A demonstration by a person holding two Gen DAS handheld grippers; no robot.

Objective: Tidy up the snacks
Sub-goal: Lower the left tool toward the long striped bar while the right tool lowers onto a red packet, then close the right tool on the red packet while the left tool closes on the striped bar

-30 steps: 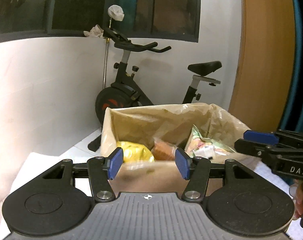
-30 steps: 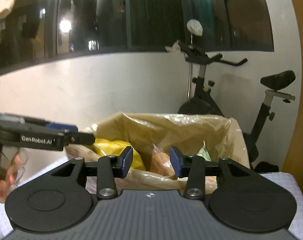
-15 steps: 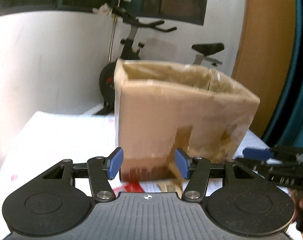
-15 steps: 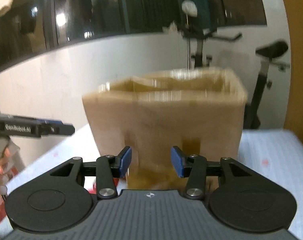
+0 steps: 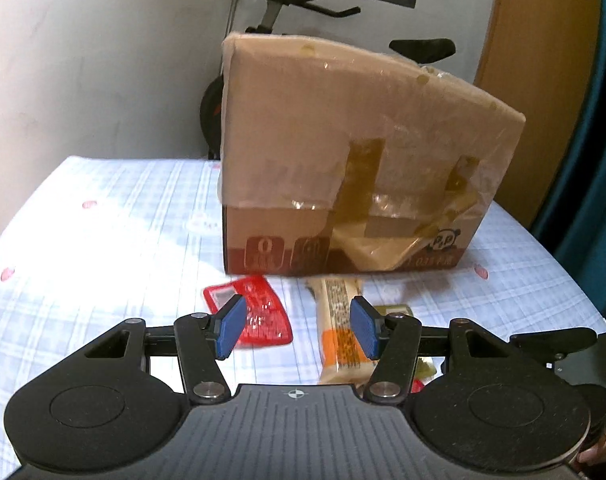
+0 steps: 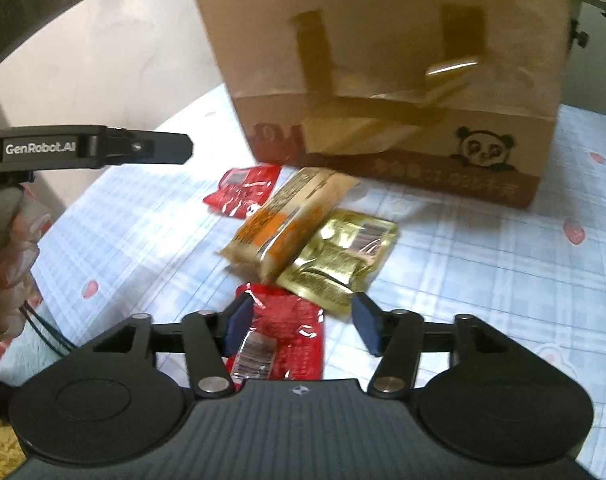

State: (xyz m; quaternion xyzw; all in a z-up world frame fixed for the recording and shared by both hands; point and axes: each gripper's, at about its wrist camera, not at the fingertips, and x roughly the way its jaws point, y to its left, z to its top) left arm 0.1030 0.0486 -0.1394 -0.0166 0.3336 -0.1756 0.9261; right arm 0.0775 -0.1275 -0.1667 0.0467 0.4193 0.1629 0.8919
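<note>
A taped cardboard box (image 5: 367, 160) (image 6: 383, 72) stands on the checked tablecloth. In front of it lie snack packs: a red pack (image 5: 259, 312) (image 6: 243, 192), a long beige-and-orange pack (image 5: 339, 332) (image 6: 291, 216), a gold pack (image 6: 343, 256) and a second red pack (image 6: 283, 340). My left gripper (image 5: 297, 328) is open and empty, low over the first red pack and the long pack. My right gripper (image 6: 303, 324) is open and empty, just over the second red pack. The left gripper's finger (image 6: 103, 148) shows at the left of the right wrist view.
The tablecloth (image 5: 103, 240) is white with blue checks and small red marks. An exercise bike (image 5: 295, 4) stands behind the box against a white wall. A wooden panel (image 5: 543, 80) and a teal curtain are at the right.
Both grippers have dropped from above the box's open top to table level in front of it. The snack packs on the cloth have come into view. Both stay open.
</note>
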